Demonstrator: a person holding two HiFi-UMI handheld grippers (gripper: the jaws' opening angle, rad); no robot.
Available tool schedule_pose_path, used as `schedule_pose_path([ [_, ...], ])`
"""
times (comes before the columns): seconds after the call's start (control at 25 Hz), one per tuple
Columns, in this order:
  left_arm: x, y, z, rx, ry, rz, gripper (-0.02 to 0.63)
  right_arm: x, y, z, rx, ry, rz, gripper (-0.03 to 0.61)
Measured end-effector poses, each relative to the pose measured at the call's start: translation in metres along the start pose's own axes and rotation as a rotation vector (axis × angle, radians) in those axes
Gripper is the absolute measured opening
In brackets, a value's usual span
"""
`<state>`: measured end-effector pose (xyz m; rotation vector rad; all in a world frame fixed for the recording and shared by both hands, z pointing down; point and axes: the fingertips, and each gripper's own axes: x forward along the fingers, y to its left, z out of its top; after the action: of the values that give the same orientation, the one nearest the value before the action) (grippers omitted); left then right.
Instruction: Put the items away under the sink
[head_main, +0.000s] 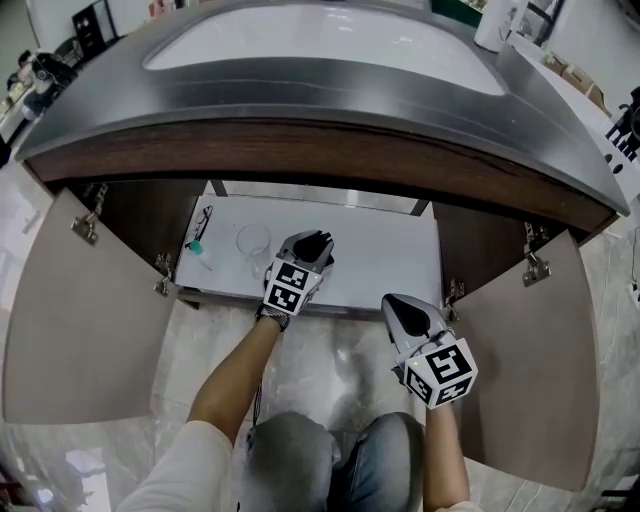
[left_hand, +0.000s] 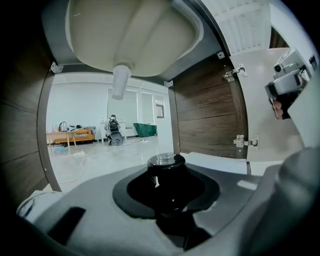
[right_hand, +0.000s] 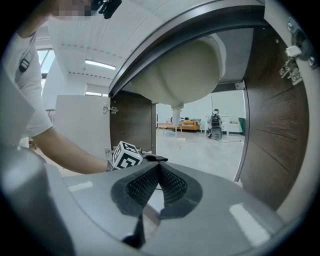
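Head view: the left gripper (head_main: 308, 247) reaches over the front of the flat white shelf (head_main: 385, 262) under the grey sink. A clear drinking glass (head_main: 253, 243) stands on that shelf just left of the gripper, and a slim teal-tipped item (head_main: 197, 240) lies at the shelf's left end. The right gripper (head_main: 402, 306) is off the shelf's front edge, towards its right.

Left gripper view: its fingers (left_hand: 260, 200) are clamped on a round black jar with a shiny lid (left_hand: 166, 172), over the shelf's front.

Right gripper view: its fingers (right_hand: 144, 184) meet at the tips with nothing between them, facing the shelf.
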<state>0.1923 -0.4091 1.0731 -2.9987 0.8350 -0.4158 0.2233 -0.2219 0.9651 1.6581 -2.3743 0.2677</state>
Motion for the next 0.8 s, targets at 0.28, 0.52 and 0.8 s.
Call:
schedule_pose_path([
  [0.28,-0.002,0.003,0.000,0.014,-0.022,0.013,0.120,0.001,0.003,-0.001,0.002,-0.008,0.010,0.008],
  [0.52,-0.002,0.001,0.001,0.029,-0.013,0.000,0.131,0.004,0.004,0.007,-0.006,-0.027,0.020,0.008],
  [0.8,-0.013,-0.001,0.006,0.043,-0.012,-0.025,0.192,0.008,0.004,0.017,-0.006,-0.047,0.027,0.008],
])
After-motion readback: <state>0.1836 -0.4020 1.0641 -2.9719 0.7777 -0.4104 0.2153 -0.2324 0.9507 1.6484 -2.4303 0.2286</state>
